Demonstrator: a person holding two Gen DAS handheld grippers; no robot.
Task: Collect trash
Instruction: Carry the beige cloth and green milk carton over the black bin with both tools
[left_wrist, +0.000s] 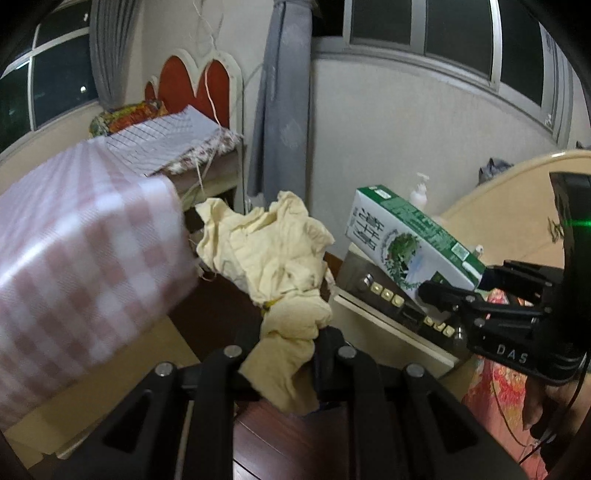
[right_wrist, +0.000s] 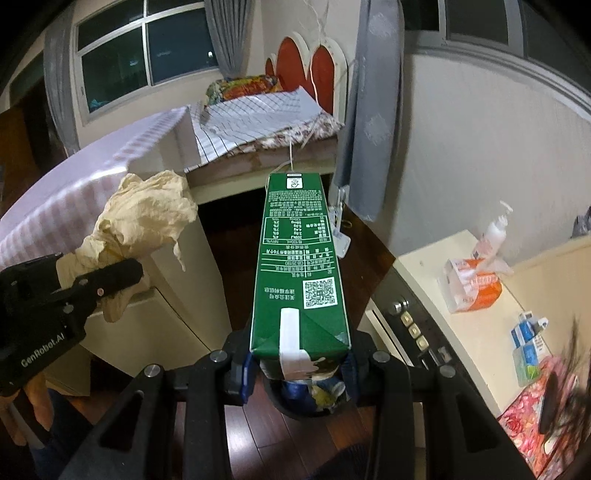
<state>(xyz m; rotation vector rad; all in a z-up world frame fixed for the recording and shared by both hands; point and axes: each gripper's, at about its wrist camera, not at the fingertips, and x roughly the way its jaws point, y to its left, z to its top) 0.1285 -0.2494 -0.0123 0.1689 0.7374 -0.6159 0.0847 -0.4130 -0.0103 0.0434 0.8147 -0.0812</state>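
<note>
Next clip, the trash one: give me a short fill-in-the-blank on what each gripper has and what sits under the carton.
1. The left gripper is shut on a crumpled pale ____ paper.
2. The right gripper is shut on a ____ and white drink carton.
3. In the right wrist view, below the carton's near end, shows a dark ____ with scraps inside.

Missing words: yellow; green; bin

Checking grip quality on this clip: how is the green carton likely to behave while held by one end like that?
The green carton looks stiff: it juts straight out from the right gripper without sagging. Held at one end only, it may pivot or slip. Its flat panels show no dents, so the grip probably isn't crushing it.
</note>
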